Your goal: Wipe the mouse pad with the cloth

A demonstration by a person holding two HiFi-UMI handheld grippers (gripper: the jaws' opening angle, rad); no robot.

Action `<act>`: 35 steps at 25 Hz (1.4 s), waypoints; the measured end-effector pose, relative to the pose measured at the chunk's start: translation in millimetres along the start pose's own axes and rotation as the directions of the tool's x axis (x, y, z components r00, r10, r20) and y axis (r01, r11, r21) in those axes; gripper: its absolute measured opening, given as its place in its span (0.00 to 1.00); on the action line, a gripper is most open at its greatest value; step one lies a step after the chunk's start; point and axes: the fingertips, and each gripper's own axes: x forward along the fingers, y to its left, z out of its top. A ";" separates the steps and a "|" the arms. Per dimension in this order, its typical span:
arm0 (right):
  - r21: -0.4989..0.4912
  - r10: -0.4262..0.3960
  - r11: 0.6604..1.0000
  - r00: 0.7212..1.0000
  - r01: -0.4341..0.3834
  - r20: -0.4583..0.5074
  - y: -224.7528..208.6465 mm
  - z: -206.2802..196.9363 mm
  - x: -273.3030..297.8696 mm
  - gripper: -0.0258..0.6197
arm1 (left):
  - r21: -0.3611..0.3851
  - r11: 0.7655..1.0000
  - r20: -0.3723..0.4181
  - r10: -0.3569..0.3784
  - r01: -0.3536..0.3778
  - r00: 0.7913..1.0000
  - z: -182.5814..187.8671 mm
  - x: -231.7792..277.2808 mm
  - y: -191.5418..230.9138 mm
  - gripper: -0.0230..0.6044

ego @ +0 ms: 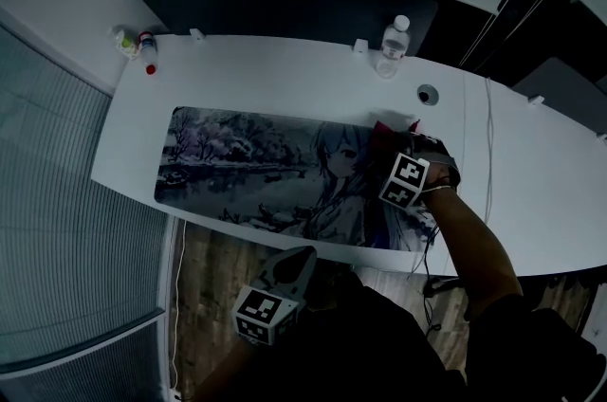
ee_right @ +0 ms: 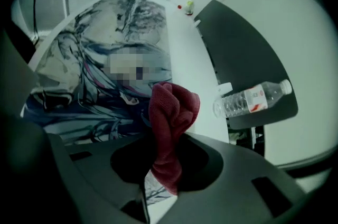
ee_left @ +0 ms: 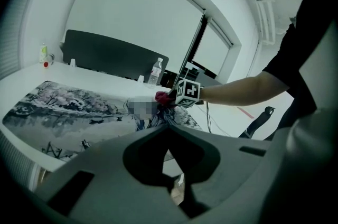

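A long mouse pad (ego: 247,165) printed with a drawn figure and a landscape lies along the white desk (ego: 285,73). My right gripper (ego: 394,137) is over the pad's right end, shut on a red cloth (ego: 388,126). In the right gripper view the cloth (ee_right: 170,120) stands bunched up out of the jaws above the pad (ee_right: 90,59). My left gripper (ego: 301,260) hangs below the desk's near edge, off the pad, its jaws shut with nothing in them. The left gripper view looks across the pad (ee_left: 68,106) at the cloth (ee_left: 162,96) and the right gripper's marker cube (ee_left: 188,92).
A clear water bottle (ego: 392,45) stands at the desk's far edge, behind the right gripper. Small bottles (ego: 138,45) sit at the far left corner. A round cable hole (ego: 428,94) and a white cable (ego: 489,154) are right of the pad. A dark panel (ego: 285,2) backs the desk.
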 end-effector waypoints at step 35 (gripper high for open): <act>0.661 -0.326 0.055 0.612 -0.749 0.721 240.0 185.9 -327.5 0.21 | -0.114 0.950 0.095 -0.279 0.289 0.955 -51.7 -182.3 31.5 0.04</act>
